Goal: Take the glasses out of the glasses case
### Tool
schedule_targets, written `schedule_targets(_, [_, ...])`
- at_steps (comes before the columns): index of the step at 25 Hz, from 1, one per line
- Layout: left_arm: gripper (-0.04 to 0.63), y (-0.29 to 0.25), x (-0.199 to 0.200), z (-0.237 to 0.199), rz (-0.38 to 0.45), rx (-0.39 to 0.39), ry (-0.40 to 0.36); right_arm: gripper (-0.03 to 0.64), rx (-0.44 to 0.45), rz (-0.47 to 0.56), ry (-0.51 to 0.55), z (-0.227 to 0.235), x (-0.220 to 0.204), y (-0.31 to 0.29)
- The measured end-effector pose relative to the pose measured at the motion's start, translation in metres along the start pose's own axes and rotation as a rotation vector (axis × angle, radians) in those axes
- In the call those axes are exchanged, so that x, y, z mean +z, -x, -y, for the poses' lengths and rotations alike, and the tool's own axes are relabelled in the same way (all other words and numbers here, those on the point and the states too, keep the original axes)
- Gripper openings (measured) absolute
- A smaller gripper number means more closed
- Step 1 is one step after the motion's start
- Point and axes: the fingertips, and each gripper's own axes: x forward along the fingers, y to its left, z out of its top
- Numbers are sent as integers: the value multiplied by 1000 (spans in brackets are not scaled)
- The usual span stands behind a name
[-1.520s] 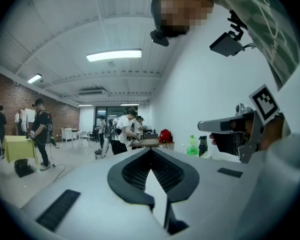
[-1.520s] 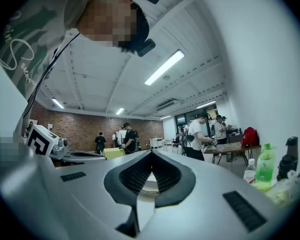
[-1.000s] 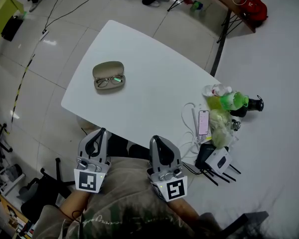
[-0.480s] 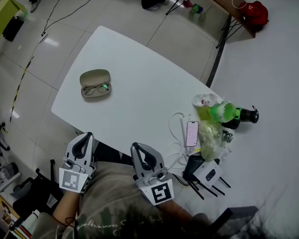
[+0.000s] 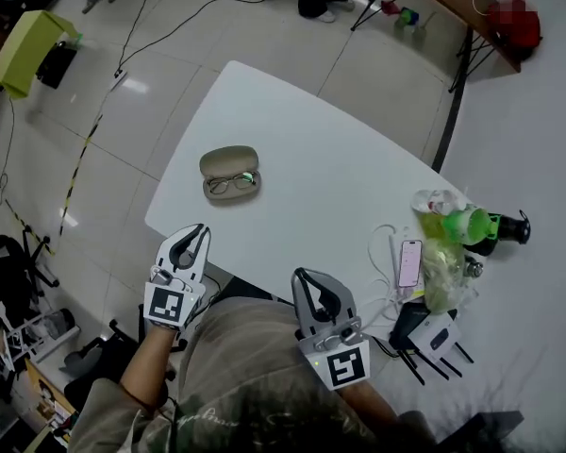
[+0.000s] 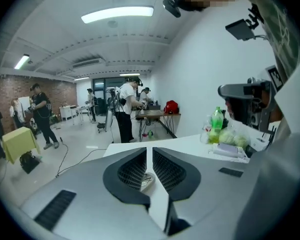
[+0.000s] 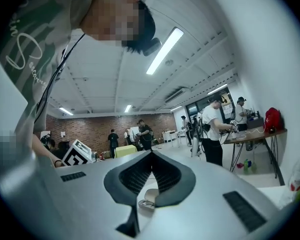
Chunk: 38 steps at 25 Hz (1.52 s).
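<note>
The glasses [image 5: 232, 184] are lying in the open case [image 5: 229, 171], which is sitting by the tabletop's [image 5: 340, 187] near-left corner, its long axis running roughly along the near edge. Both grippers are hovering off that edge, jaws pressed together on nothing. The left gripper [image 5: 192, 232] is sitting nearer than the right gripper [image 5: 303, 276], with the case lying just ahead and slightly right of it.

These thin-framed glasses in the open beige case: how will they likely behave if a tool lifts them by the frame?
The dark thin-framed glasses look light and probably fragile: the rims are fine. They lie in the open beige oval case, which may slide on the smooth white table if pushed.
</note>
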Motion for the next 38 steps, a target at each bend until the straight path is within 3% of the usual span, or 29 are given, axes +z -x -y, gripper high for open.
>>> schedule_targets(4, [78,-35,-28,-24,-119,-63,-96,12,-10,-14,3,-2,-3,-13])
schedule_targets(13, [78,-103,-97,-42,-387,-300,-257,12,-102,-56,-35,10,-19,-23])
schedule_targets(16, [78,-119,-106,-49,-421,-336,-297,12,-115,-75,-38,7,-24,-29])
schedule_targets(25, [78,-165,-153,-51,-555,-419,-518,12,-214,-125,18,18,-22,-29])
schedule_targets(32, [78,-177,-180,-51,-624,-470,-570,12,-247,-153,22,17,-30,-22])
schedule_targets(38, [78,-189,-192,-52,-653,-470,-562,12,-276,-157,-3,20,-34,-17])
